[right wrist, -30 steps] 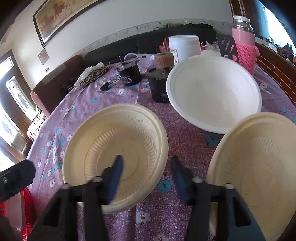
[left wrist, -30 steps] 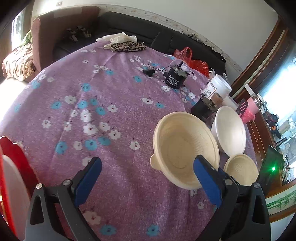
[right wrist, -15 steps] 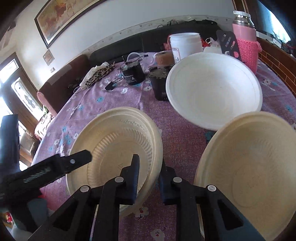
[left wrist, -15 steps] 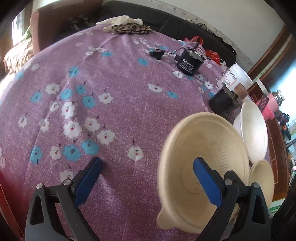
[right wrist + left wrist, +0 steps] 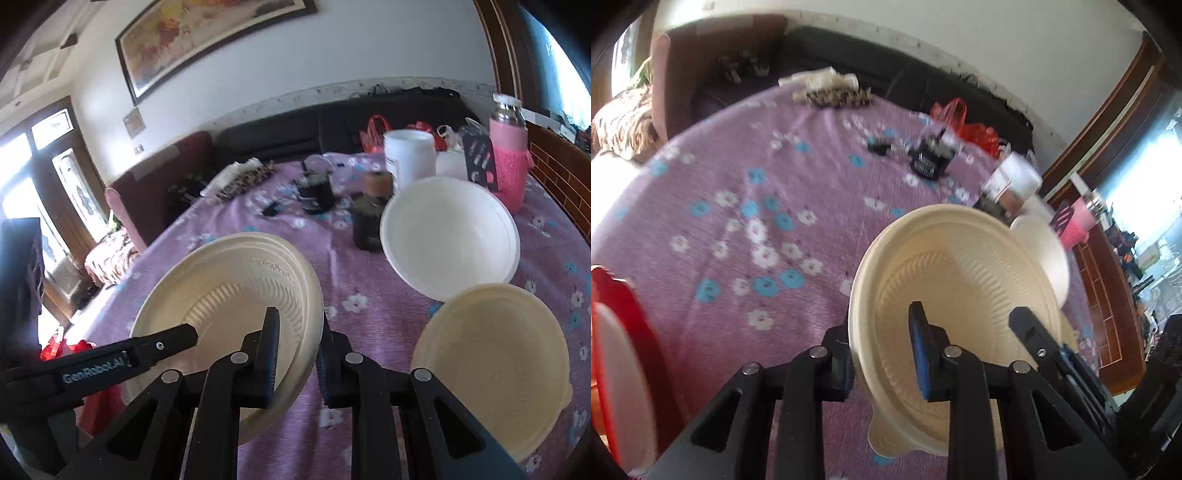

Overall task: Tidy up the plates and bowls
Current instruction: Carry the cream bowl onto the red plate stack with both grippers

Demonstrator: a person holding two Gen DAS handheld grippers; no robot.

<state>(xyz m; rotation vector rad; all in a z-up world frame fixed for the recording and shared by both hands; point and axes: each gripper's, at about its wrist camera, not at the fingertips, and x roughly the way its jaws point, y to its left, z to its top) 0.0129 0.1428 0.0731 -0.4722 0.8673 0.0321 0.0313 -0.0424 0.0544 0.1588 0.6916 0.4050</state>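
A large cream ribbed bowl (image 5: 964, 295) is held tilted above the purple floral table (image 5: 746, 206). My left gripper (image 5: 882, 354) is shut on its left rim. My right gripper (image 5: 295, 343) is shut on its right rim (image 5: 310, 295); the bowl fills the left of the right wrist view (image 5: 229, 291). A white bowl (image 5: 450, 236) sits behind it, also in the left wrist view (image 5: 1045, 254). A smaller cream bowl (image 5: 491, 365) sits at the front right.
A black cup (image 5: 316, 192), a dark jar (image 5: 365, 218), a white tub (image 5: 408, 158) and a pink flask (image 5: 509, 162) stand at the table's back. A red stool (image 5: 624, 332) stands at the left edge. A dark sofa (image 5: 849, 74) lies beyond.
My left gripper has closed on the large cream bowl's left rim. My right gripper has closed on its right rim, and the bowl has risen and tilted.
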